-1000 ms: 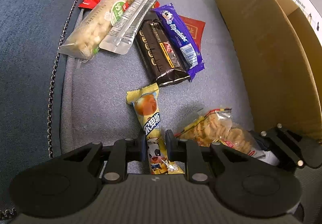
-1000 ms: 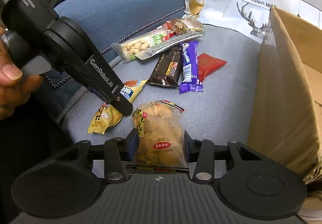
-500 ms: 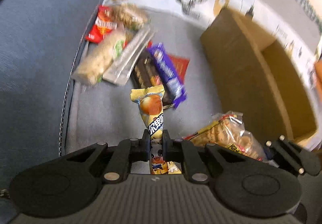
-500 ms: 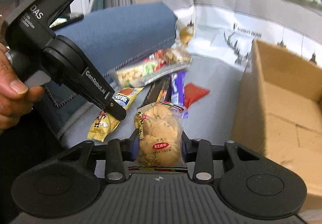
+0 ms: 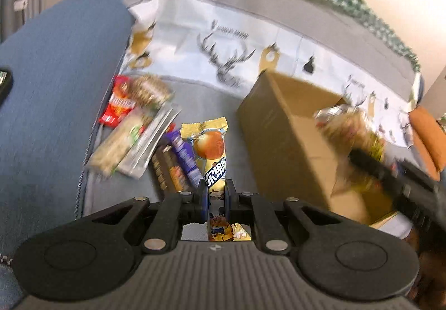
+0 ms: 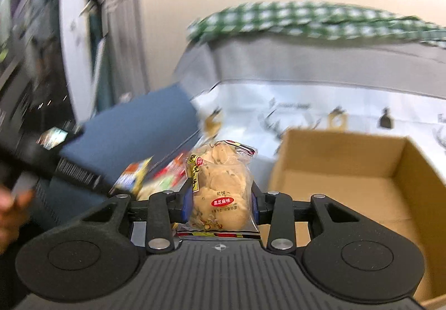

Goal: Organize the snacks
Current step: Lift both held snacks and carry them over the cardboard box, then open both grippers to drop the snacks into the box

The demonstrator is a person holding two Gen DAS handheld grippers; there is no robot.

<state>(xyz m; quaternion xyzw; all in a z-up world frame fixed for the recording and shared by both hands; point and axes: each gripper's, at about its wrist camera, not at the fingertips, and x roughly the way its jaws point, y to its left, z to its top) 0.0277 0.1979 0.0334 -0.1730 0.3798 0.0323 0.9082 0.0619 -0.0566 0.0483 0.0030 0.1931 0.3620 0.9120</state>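
Observation:
My left gripper [image 5: 214, 193] is shut on a long yellow snack packet [image 5: 211, 151] and holds it up above the sofa seat. My right gripper [image 6: 220, 202] is shut on a clear bag of sesame crackers [image 6: 220, 187], lifted beside the open cardboard box [image 6: 348, 170]. The box also shows in the left wrist view [image 5: 281, 143], with the right gripper and its cracker bag [image 5: 348, 126] blurred over it. Several snacks lie on the seat: a purple bar [image 5: 182, 155], a brown bar [image 5: 170, 170], a nut bag [image 5: 117, 143], a red packet [image 5: 117, 109].
The grey seat cushion [image 5: 200, 98] lies between a blue armrest [image 5: 55, 92] on the left and the box on the right. A deer-print cloth [image 5: 231, 51] covers the backrest. The left gripper [image 6: 69, 170] crosses the right wrist view, blurred.
Both grippers have risen from the seat with their snacks. The right gripper has moved toward the box opening; both views tilt up toward the backrest.

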